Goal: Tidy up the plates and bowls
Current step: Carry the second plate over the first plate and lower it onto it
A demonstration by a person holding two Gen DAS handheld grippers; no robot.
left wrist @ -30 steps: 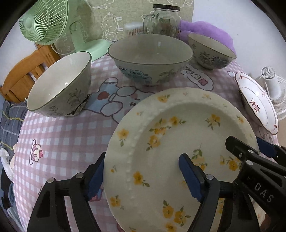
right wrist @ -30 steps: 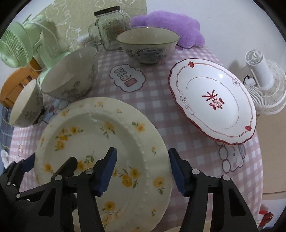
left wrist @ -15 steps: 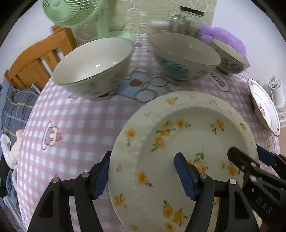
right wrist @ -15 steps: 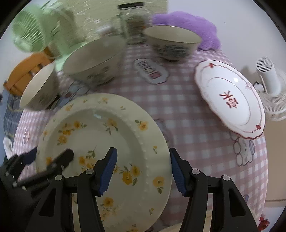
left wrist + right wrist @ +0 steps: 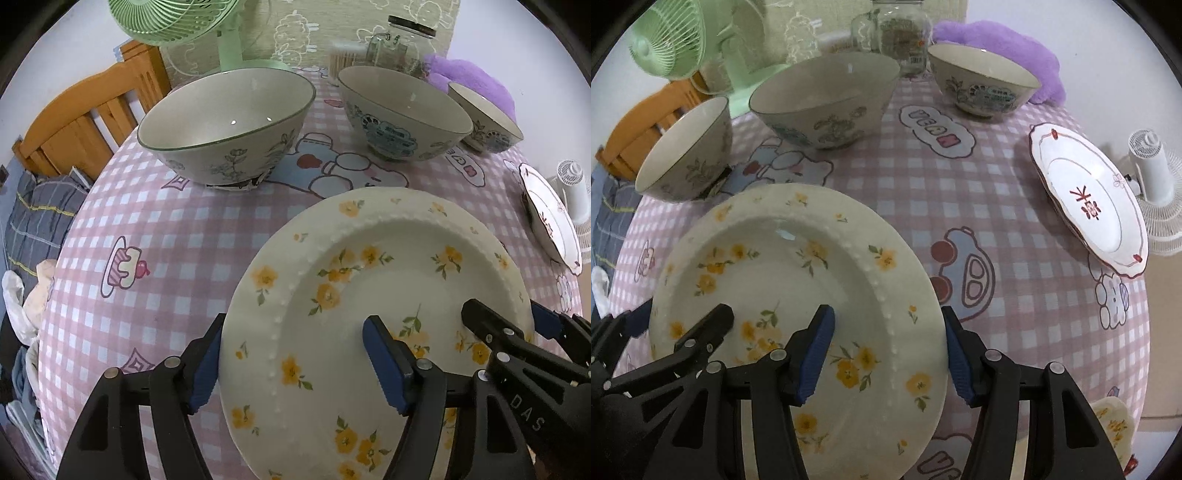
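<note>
- The cream yellow-flowered ceramic plate [image 5: 798, 280] lay nearest on the pink checked tablecloth [image 5: 997, 206].
- Three ceramic bowls [image 5: 827, 99] stood behind it.
- The white red-trimmed plate [image 5: 1089, 199] lay right.

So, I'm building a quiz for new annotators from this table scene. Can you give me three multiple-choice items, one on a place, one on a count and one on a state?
1. Where does the white plate with red markings lie?
A. at the table's right edge, beside the small white fan
B. under the green fan
C. inside a bowl

2. How many patterned ceramic bowls stand on the pink checked tablecloth?
A. one
B. three
C. five

3. How does the cream plate with yellow flowers sit relative to the left gripper and right gripper?
A. stacked on the red-marked plate
B. each gripper straddles one side of its rim
C. standing on edge, clear of both

Answers: 1 A, the fan's white grille shows just past that plate. 2 B, three bowls show in both views. 3 B, each has one finger over the plate and one outside the rim.
</note>
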